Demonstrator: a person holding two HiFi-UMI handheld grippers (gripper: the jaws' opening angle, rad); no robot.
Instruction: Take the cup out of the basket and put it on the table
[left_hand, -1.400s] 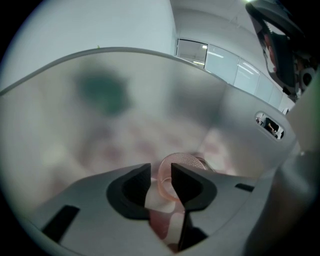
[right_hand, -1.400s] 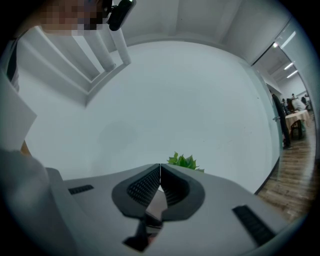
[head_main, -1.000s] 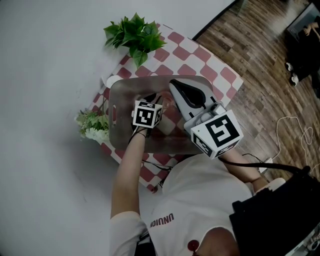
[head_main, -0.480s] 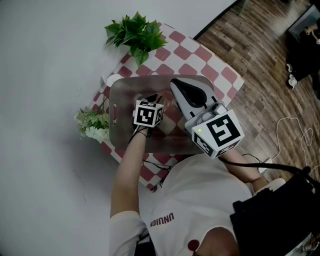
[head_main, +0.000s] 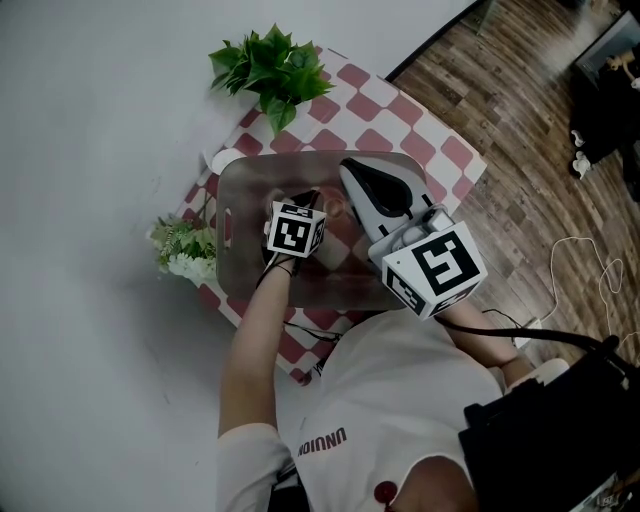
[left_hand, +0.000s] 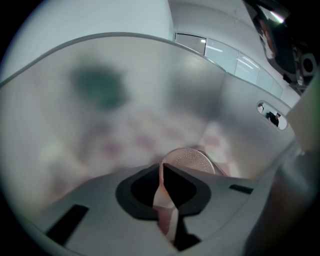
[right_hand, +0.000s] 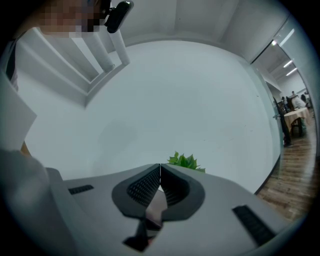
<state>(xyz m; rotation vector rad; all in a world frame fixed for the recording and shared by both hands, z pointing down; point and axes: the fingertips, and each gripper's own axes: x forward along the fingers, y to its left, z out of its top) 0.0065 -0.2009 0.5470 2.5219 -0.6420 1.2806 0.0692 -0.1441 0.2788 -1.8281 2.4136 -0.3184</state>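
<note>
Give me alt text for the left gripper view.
The jaws of the left gripper have just closed onto the thin wall of a pale pink translucent cup. Frosted walls of a translucent plastic basket surround it, blurring the checked cloth beyond.

My L gripper (head_main: 312, 200) sits inside the basket (head_main: 232, 215), jaws just closing w/ the cup (left_hand: 192, 159) wall between them. Frosted walls box it in on every side, so the only way out is straight up. Nothing overhangs the basket's left half. The R gripper (head_main: 352, 172) hangs over the right half, jaws together, blocking that side. Flowers (head_main: 185, 250) crowd just beside the left wall, a green plant (head_main: 272, 65) stands past the far corner, and a small white thing (head_main: 225, 160) sits by the far-left corner. Bare checked cloth (head_main: 400, 115) beyond the basket's far right is open room; near side has only a thin strip
</note>
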